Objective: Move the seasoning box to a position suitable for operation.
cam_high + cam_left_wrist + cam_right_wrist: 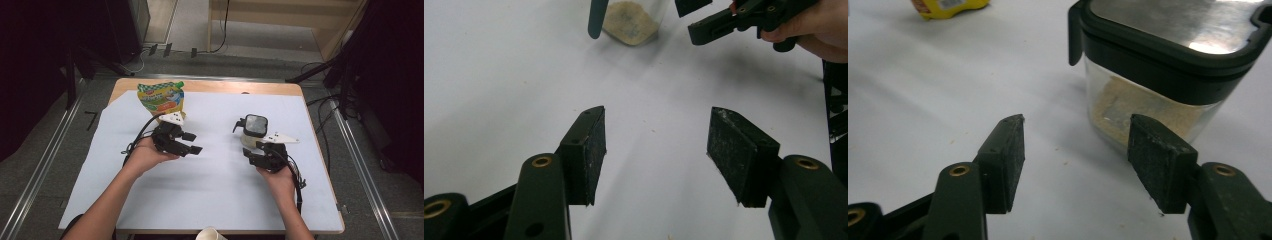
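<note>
White sheet [210,195] covers most of the tabletop, broad bare room at its centre and near edge. One clear container [252,131], black-rimmed lid, pale granules inside, stands right of centre. One yellow-green pouch [162,98] stands near the far left edge. Right gripper [1075,150] sits just before the container, jaws apart, empty. Left gripper [656,147] likewise gapes over bare sheet.
</note>
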The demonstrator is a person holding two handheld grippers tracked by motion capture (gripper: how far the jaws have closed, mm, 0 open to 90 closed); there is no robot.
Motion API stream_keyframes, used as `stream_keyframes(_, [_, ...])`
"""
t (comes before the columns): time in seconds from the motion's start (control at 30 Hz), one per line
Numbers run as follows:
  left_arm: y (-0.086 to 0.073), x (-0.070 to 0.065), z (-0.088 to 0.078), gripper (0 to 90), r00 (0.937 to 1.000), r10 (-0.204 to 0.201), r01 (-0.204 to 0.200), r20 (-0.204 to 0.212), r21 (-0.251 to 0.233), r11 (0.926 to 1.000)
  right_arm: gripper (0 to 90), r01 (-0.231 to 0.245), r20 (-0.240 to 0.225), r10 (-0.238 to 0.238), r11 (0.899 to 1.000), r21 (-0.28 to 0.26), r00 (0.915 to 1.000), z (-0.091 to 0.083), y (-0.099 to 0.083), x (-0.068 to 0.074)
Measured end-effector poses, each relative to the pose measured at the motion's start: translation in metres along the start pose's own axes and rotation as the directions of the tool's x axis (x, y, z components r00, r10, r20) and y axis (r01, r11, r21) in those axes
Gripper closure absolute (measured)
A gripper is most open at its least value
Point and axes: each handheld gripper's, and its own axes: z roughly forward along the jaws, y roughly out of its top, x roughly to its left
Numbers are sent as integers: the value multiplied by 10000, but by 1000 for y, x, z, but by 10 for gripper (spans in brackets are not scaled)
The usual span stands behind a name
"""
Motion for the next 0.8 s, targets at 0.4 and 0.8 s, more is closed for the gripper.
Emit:
stream_keyframes(0.4, [0,1,-1,413,10000,22,-22,53,2,10000,339,-553,958,537,9984,147,9940,1,2,1])
stream_keyframes(0.8, [-1,1,-1,410,10000,-15,15,17,38,10000,132,-773,2322,882,9955,-554,9687,16,8,2])
